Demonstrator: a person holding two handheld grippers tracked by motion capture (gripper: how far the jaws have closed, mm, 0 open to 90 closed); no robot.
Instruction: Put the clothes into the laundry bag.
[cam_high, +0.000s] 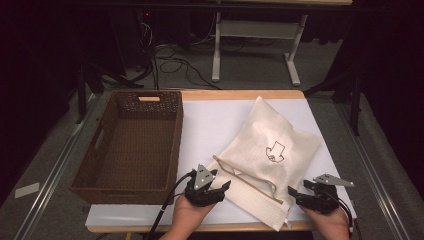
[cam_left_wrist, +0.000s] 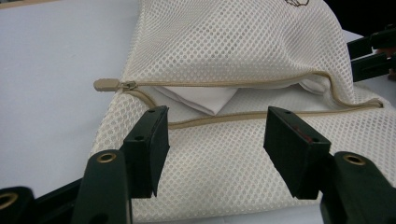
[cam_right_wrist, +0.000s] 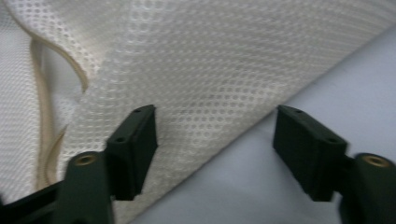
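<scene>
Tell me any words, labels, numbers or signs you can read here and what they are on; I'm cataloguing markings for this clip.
No readable words or numbers.
Mesh bag: a black outline drawing that looks like a downward arrow, with a smaller shape beneath it too small to make out; no lettering.
Wicker basket: no label.
Zipper pull: plain, no brand mark.
</scene>
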